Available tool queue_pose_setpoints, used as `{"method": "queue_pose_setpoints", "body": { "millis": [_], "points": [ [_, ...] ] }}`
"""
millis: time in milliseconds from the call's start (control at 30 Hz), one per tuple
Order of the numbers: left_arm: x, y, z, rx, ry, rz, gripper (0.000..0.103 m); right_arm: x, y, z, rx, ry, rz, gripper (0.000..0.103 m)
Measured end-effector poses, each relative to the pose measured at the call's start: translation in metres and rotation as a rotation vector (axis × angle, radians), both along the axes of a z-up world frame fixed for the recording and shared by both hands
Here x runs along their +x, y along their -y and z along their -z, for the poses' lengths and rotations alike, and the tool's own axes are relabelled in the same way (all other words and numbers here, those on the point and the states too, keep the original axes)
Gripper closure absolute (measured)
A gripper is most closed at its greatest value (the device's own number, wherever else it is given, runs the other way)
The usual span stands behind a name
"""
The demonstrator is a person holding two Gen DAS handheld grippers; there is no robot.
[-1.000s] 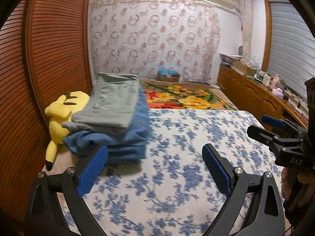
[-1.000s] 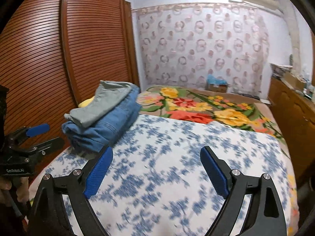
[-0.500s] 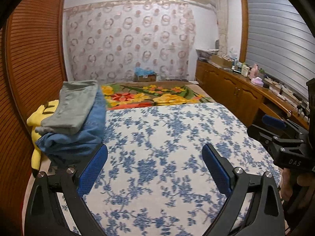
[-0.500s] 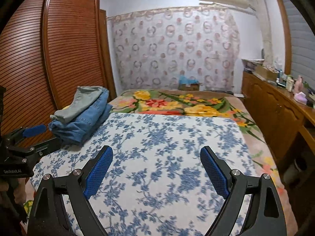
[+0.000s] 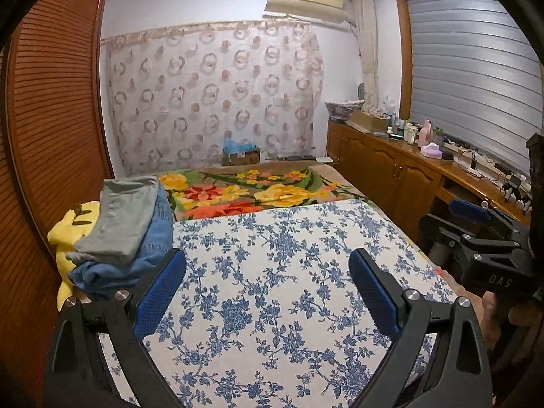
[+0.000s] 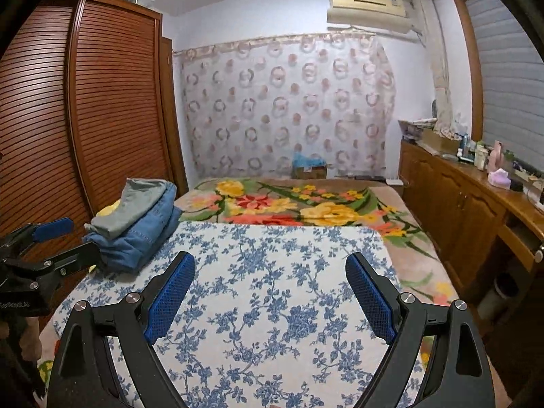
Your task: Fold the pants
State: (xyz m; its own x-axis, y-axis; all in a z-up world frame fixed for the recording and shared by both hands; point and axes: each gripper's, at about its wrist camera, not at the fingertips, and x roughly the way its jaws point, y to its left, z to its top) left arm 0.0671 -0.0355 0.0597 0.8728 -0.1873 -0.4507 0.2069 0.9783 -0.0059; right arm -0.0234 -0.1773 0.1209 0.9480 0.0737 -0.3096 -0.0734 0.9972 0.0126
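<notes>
A stack of folded pants lies at the left edge of the blue-flowered white cloth (image 5: 272, 272): grey-green pants (image 5: 122, 221) on top of blue jeans (image 5: 149, 248). The stack also shows in the right wrist view, grey-green pants (image 6: 136, 204) over blue jeans (image 6: 146, 234). My left gripper (image 5: 267, 272) is open and empty, raised above the cloth to the right of the stack. My right gripper (image 6: 270, 275) is open and empty above the cloth's middle. Each gripper shows at the edge of the other's view.
A yellow plush toy (image 5: 71, 231) lies behind the stack against the brown slatted wardrobe (image 5: 44, 136). A floral blanket (image 5: 251, 190) covers the far bed. A wooden cabinet (image 5: 401, 176) with bottles runs along the right. A cardboard box (image 5: 241, 154) sits by the curtain.
Both grippers have pulled back and tilted up away from the stack, which now looks smaller and further left. Both stay open and empty.
</notes>
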Motion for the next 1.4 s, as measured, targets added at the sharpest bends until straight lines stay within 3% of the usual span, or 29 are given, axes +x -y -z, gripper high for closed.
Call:
{"method": "queue_pose_setpoints", "body": {
  "millis": [933, 1400],
  "points": [
    [-0.039, -0.023, -0.048, -0.032, 0.129, -0.019, 0.006, -0.026, 0.006, 0.007, -0.009, 0.141, 0.007, 0.012],
    [-0.045, -0.027, -0.049, -0.037, 0.130, -0.031, 0.006, -0.020, 0.005, 0.020, -0.007, 0.148, 0.012, 0.011]
  ]
}}
